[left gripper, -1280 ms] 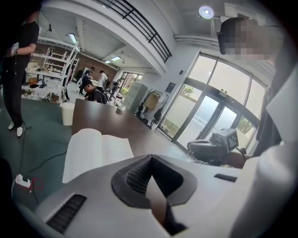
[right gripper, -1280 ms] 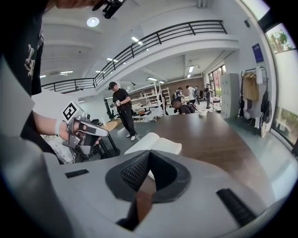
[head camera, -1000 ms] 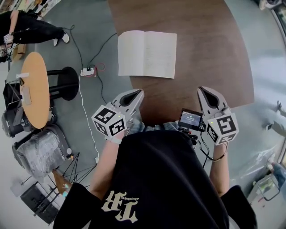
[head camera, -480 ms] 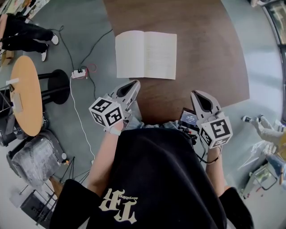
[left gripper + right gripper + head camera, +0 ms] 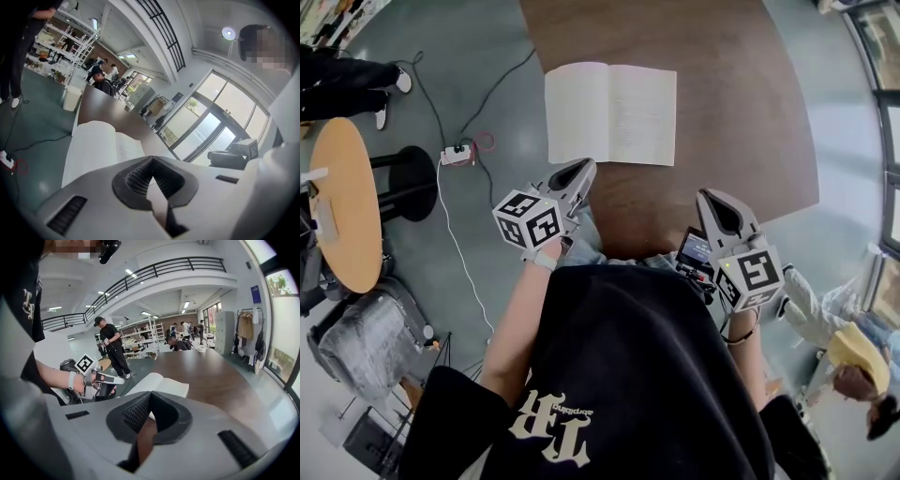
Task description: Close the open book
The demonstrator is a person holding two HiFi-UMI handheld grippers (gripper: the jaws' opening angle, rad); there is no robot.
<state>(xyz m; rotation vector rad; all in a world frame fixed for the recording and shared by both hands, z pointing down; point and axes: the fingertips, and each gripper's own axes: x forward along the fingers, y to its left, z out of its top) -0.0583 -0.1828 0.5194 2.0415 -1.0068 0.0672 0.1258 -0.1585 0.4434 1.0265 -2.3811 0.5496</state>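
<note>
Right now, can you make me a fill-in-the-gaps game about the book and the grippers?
1. The book lies ___ on the table.
2. The left gripper has its jaws ___.
3. Of the two grippers, the ___ one is nearer the book.
4. The table's top is ___ in colour.

Missing words: open; shut; left; brown.

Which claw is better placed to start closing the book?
Left, probably. The left claw sits just short of the open book, at its left page; the right claw is farther off. Both shut, empty.
</note>
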